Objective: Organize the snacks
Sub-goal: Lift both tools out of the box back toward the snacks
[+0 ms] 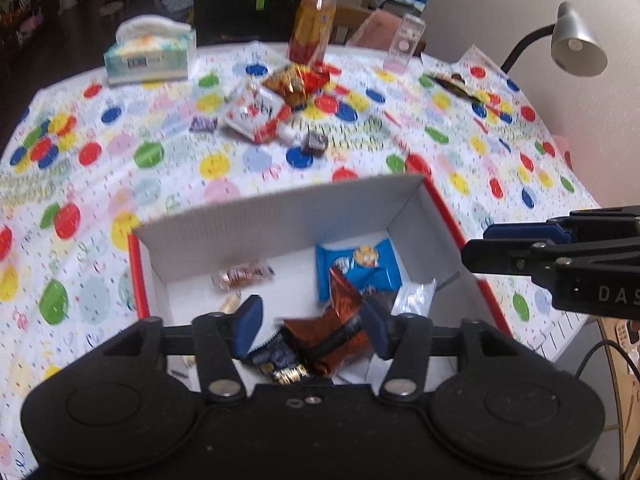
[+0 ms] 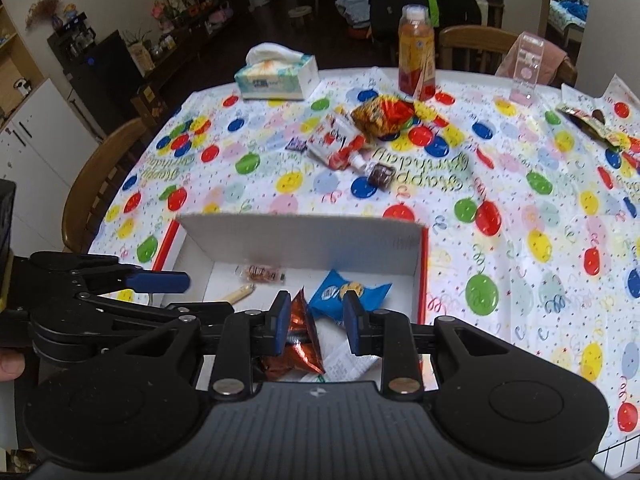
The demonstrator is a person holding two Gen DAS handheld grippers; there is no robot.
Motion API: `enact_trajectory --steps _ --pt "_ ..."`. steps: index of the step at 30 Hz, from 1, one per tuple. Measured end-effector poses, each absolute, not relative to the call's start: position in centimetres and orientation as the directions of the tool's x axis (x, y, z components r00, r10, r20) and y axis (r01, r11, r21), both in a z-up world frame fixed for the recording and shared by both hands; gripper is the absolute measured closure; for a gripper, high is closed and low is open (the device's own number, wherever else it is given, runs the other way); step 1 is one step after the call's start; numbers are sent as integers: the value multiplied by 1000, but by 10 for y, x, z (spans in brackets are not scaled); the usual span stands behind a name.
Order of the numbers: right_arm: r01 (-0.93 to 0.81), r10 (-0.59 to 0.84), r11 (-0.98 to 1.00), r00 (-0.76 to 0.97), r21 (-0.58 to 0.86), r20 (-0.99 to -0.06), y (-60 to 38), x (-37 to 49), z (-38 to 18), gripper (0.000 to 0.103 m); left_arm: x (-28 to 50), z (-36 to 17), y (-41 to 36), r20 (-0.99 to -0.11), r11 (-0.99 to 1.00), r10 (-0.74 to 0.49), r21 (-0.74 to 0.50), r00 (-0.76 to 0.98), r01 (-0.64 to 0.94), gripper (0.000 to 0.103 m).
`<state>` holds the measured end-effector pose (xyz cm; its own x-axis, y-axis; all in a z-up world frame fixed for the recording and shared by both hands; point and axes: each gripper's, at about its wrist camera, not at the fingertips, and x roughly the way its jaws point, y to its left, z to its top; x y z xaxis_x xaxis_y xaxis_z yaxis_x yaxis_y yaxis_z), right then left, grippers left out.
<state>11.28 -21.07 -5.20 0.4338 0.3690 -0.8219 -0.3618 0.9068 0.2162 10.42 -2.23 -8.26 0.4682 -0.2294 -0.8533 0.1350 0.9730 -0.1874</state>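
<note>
Snacks (image 2: 376,118) near "Happy Birthday" tablecloth (image 2: 520,184)

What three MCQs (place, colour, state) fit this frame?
1. The blue plastic cookie packet lies:
A) on the tablecloth
B) beside the tissues
C) in the white cardboard box
2. The box's outer walls are:
A) red
B) green
C) black
3. The clear plastic bottle of orange drink is:
A) tipped over
B) upright
C) in the box

C: it rests on the box floor.
A: red shows along both side edges.
B: it stands cap-up on the table's far side.
</note>
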Motion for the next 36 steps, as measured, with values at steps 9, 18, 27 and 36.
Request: enact_trajectory --steps 9,18,27,36 --pt "-345 370 913 481 216 -795 -223 132 -34 56 117 -56 -21 -804 982 -189 -142 563 127 17" --pt "-373 378 907 511 197 -772 -232 171 -27 26 149 -48 -16 -779 991 -132 -106 613 79 1" --pt "-331 408 902 438 278 -801 -240 243 -48 26 214 -51 -11 -781 994 -74 -105 620 -13 1" --pt "-321 379 910 390 262 -839 -229 302 -81 26 283 -71 -5 -823 989 -22 -102 567 -108 1"
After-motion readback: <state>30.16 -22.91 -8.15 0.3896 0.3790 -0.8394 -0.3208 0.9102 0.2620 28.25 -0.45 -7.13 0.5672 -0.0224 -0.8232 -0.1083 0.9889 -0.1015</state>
